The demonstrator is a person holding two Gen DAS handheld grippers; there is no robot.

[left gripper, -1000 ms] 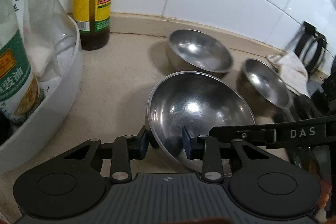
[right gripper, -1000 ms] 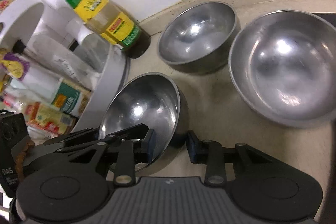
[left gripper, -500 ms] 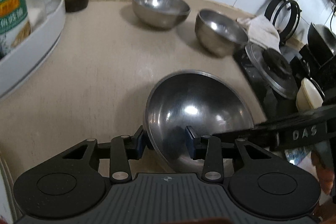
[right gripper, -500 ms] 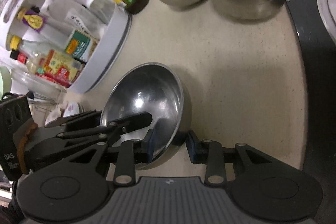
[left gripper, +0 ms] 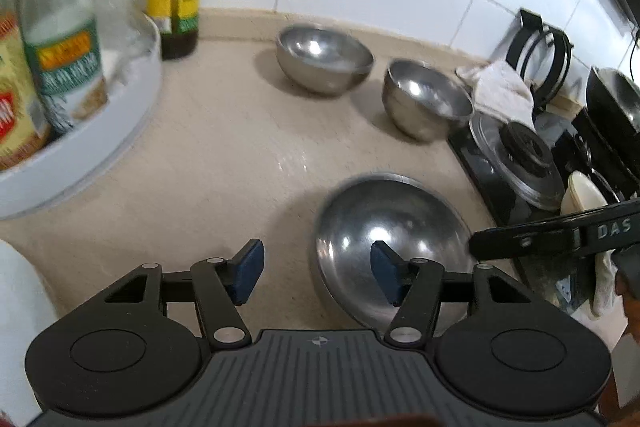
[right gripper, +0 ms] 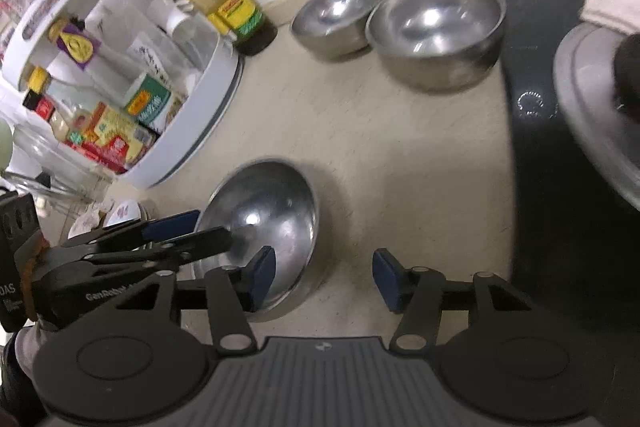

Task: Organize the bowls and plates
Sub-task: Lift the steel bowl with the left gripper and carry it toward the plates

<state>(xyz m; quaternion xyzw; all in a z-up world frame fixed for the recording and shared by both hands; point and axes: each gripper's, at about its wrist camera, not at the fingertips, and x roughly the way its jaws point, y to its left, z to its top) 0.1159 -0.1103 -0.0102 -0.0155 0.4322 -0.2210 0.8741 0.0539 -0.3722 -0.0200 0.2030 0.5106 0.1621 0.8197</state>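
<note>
Both tongs let go of the big steel bowl near the front edge of the table

The left tongs (left gripper: 316,273) and the right tongs (right gripper: 324,277) have just been opening, and each now stands released astride the rim of the big bowl (left gripper: 390,239), one finger inside and one outside, with no pad pressing on it. The bowl rests on the table (left gripper: 240,155) near its front edge, beside the black stove (right gripper: 560,187), well apart from the two smaller bowls (left gripper: 326,59) at the back edge by the wall. The risk, as I judge it: a finger inside the rim could catch as the tongs pull away, tipping or sliding the rounded bowl toward the front edge, or knocking it against the white bottle rack (right gripper: 192,131).
</note>
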